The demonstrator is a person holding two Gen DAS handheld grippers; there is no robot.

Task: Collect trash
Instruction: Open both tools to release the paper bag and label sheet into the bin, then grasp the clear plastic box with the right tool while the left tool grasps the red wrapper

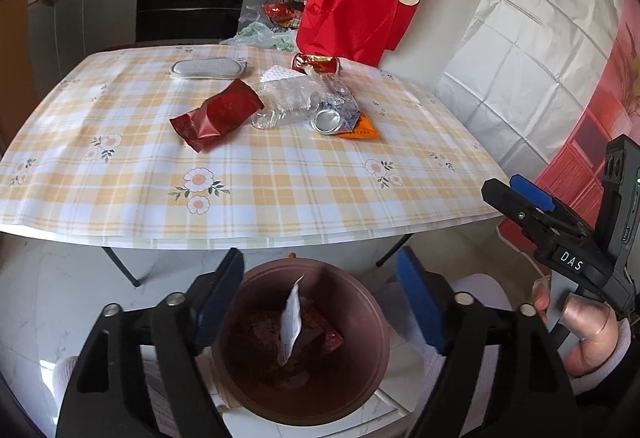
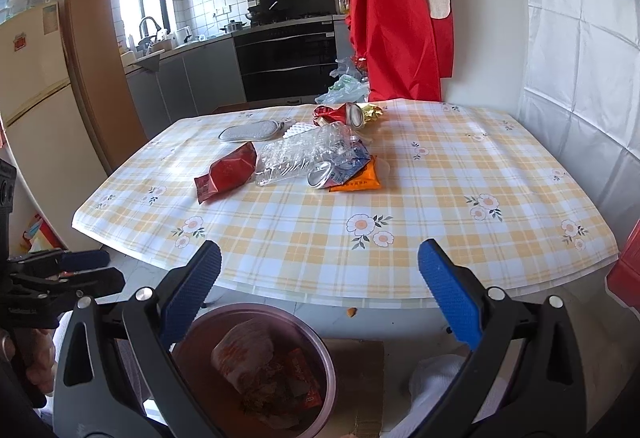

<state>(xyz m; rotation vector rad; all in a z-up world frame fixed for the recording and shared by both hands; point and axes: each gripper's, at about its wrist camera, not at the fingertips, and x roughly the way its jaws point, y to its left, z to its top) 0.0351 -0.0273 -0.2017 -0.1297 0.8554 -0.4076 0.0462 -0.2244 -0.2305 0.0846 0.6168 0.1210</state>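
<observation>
We could not establish what lies at the bottom of the bin (image 1: 360,390): its contents are in shadow, and a white wrapper (image 1: 291,322) standing on edge screens part of them. In the right wrist view the bin's lower rim runs out of frame. The blue can (image 2: 320,175) is partly covered by the crushed clear bottle (image 2: 304,154), and the orange packet (image 2: 360,182) shows only its near corner (print too small to read). The red can (image 1: 316,63) is half hidden behind plastic. The right gripper (image 1: 516,194) is cut off by the left wrist view's edge. The kitchen counter items are too small to identify.
</observation>
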